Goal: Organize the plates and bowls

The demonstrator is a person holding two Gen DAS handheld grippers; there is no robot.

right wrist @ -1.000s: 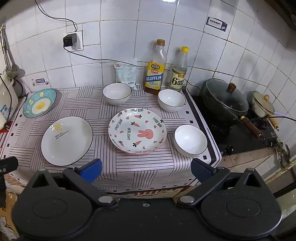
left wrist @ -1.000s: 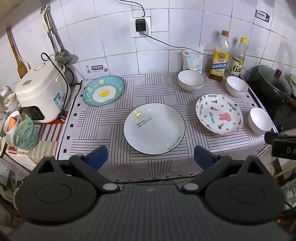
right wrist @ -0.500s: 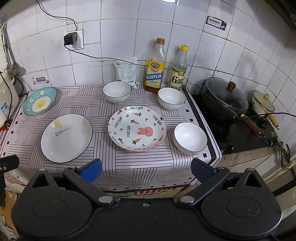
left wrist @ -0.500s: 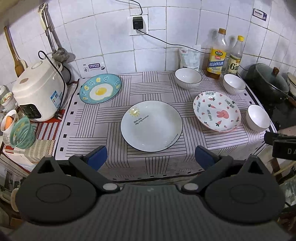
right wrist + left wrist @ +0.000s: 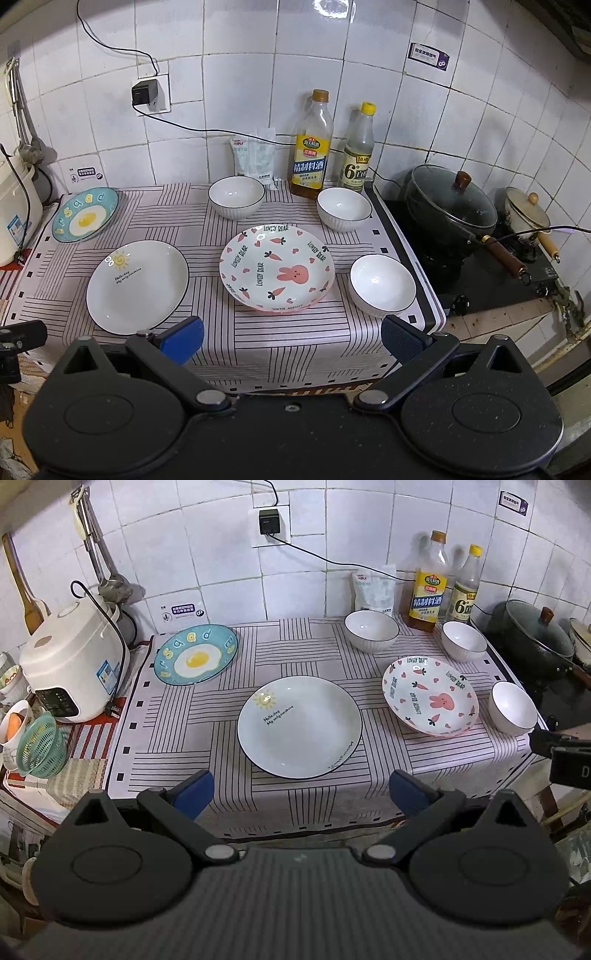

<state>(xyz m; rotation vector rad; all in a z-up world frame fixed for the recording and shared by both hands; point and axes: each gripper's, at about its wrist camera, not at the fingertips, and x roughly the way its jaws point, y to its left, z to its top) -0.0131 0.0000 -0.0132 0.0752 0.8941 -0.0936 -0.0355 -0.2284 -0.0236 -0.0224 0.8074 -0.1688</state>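
Three plates lie on the striped cloth: a blue fried-egg plate [image 5: 195,653] [image 5: 85,218] at the back left, a white sun plate [image 5: 299,726] [image 5: 137,286] in the middle, and a pink rabbit plate [image 5: 430,696] [image 5: 277,267] to its right. Three white bowls stand apart: one at the back centre [image 5: 372,630] [image 5: 236,195], one by the bottles [image 5: 464,640] [image 5: 344,208], one at the front right corner [image 5: 512,708] [image 5: 382,283]. My left gripper [image 5: 301,794] hangs open in front of the sun plate. My right gripper [image 5: 291,338] hangs open in front of the rabbit plate. Both are empty.
A rice cooker [image 5: 72,664] and green basket [image 5: 38,744] stand left of the cloth. Two bottles [image 5: 310,147] [image 5: 357,147] and a pouch [image 5: 255,158] line the tiled wall. A lidded black pot [image 5: 452,212] and a cream pot [image 5: 526,212] sit on the stove at the right.
Both grippers have drawn back and risen slightly, so the dishes sit a little higher and smaller in view. Nothing on the cloth has moved.
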